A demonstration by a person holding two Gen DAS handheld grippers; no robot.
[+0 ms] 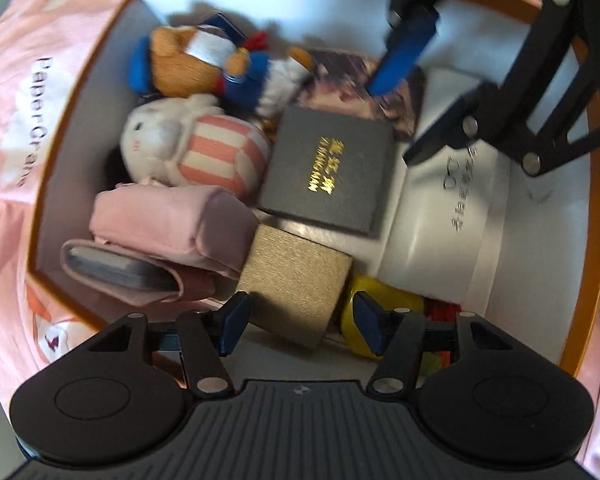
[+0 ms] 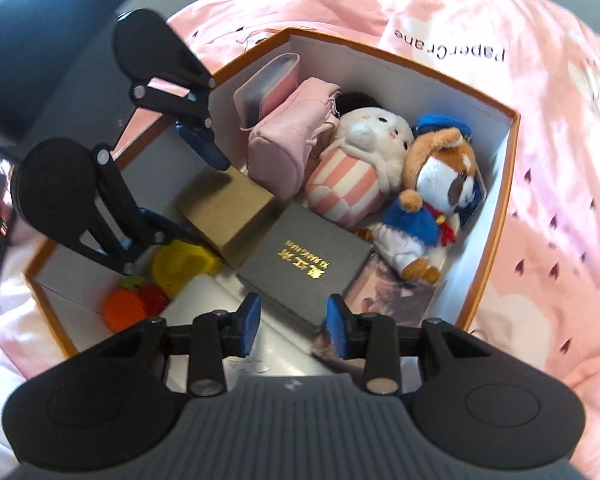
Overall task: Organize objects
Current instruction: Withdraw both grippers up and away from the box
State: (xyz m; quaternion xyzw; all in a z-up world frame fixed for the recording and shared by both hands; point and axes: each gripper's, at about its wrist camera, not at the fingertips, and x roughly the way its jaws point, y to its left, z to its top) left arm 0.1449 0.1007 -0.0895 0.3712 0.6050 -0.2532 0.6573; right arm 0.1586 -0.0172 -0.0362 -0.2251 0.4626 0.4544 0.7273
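A pink printed bedsheet (image 2: 500,152) lies under an orange-edged storage box (image 2: 496,208), and we find the items packed inside it. A grey box with gold lettering (image 1: 332,168) lies near the middle, a tan box (image 1: 296,280) just beside it, with a pink pouch (image 1: 168,228) and two plush toys (image 1: 196,148) along one wall. We note the left gripper (image 1: 300,320) pointing down over the tan box, jaws spread wide, pads clear of it. The right gripper (image 2: 292,320) hovers above the grey box, jaws partly apart, holding nothing.
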